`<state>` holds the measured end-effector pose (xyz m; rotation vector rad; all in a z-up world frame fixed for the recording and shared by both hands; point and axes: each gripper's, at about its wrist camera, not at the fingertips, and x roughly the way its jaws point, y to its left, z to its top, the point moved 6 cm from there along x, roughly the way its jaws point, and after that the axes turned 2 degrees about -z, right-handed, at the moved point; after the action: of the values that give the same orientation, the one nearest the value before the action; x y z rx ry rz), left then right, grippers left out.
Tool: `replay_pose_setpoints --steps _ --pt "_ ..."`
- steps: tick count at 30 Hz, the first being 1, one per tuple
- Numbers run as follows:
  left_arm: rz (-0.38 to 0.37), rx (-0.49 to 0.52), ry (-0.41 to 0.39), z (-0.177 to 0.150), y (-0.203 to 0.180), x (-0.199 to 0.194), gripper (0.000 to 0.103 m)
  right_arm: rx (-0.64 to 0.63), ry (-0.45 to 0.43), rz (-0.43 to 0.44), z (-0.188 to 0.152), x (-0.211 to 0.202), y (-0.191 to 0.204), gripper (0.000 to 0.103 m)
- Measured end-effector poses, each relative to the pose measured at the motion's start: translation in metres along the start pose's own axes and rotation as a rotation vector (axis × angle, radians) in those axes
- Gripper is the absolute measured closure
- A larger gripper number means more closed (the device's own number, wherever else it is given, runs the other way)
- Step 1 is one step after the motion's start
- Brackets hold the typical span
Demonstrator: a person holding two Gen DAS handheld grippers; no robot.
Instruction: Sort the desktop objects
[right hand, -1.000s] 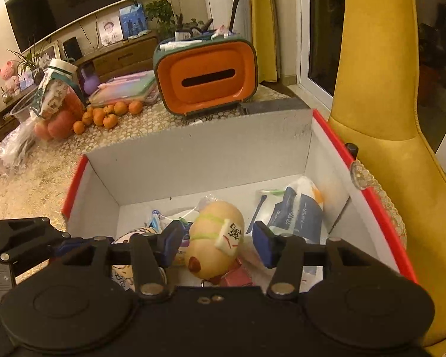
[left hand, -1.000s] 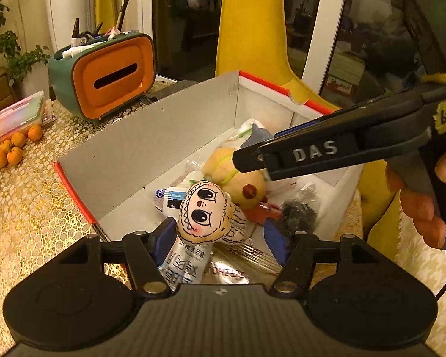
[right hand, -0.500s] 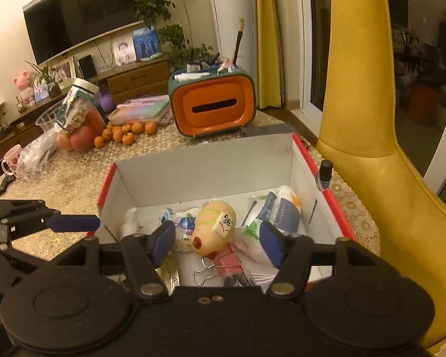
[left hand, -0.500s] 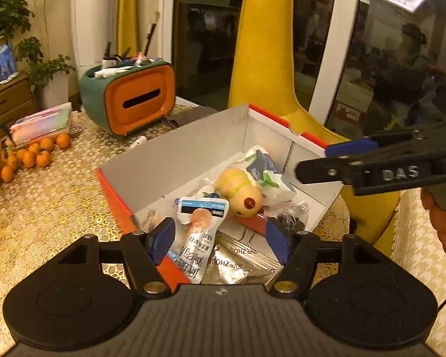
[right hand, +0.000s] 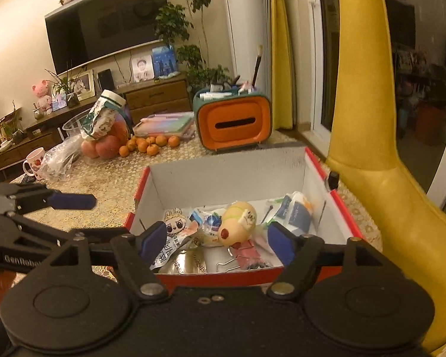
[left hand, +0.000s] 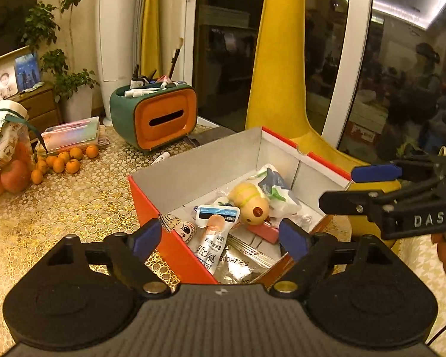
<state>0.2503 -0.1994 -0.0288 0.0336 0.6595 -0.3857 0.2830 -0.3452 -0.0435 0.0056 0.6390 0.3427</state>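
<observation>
A red cardboard box (left hand: 163, 217) with grey inner walls (right hand: 229, 178) sits on the gold-patterned table. Inside lie a yellow plush toy (left hand: 249, 200) (right hand: 238, 223), a cartoon-face doll (left hand: 181, 229) (right hand: 175, 221), a white pouch (left hand: 212, 238), a blue-white tissue pack (right hand: 294, 211), a silver foil packet (left hand: 243, 264) and a pink binder clip (right hand: 246, 251). My left gripper (left hand: 220, 238) is open and empty, above the box's near corner. My right gripper (right hand: 217, 241) is open and empty, above the box's near wall.
A green-and-orange organiser (left hand: 157, 116) (right hand: 235, 122) with pens stands behind the box. Small oranges (left hand: 65, 159) (right hand: 148, 144), apples (right hand: 104, 147), a snack bag (left hand: 3, 136), a pink mug (right hand: 34, 160) lie left. A yellow chair (right hand: 371, 154) stands right. A small bottle (right hand: 332, 178) stands beside the box.
Both grippers have pulled back and up from the box. The left gripper let go of the cartoon-face doll, which now lies in the box.
</observation>
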Motion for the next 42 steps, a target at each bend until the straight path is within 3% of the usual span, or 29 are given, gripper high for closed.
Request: replay_pose_setpoints --steps 4,6,11,17,42 --pt "0.001 -0.017 -0.005 -0.003 0.001 -0.006 0.002 0.022 -0.018 0.000 -0.006 -0.007 -0.002 0.016" --pt "0.003 -0.016 -0.012 -0.005 0.001 -0.009 0.002 0.037 -0.019 0.002 -0.010 -0.010 -0.002 0.015" --pt "0.008 -0.025 -0.020 -0.011 0.001 -0.015 0.000 0.027 -0.051 -0.013 -0.014 -0.017 0.004 0.000" --pt "0.012 -0.022 -0.035 -0.016 -0.001 -0.025 0.000 -0.040 -0.103 -0.044 -0.022 -0.029 0.019 0.001" --pt "-0.019 -0.001 0.033 -0.042 -0.014 -0.030 0.000 0.084 -0.085 -0.107 -0.059 -0.044 0.021 0.001"
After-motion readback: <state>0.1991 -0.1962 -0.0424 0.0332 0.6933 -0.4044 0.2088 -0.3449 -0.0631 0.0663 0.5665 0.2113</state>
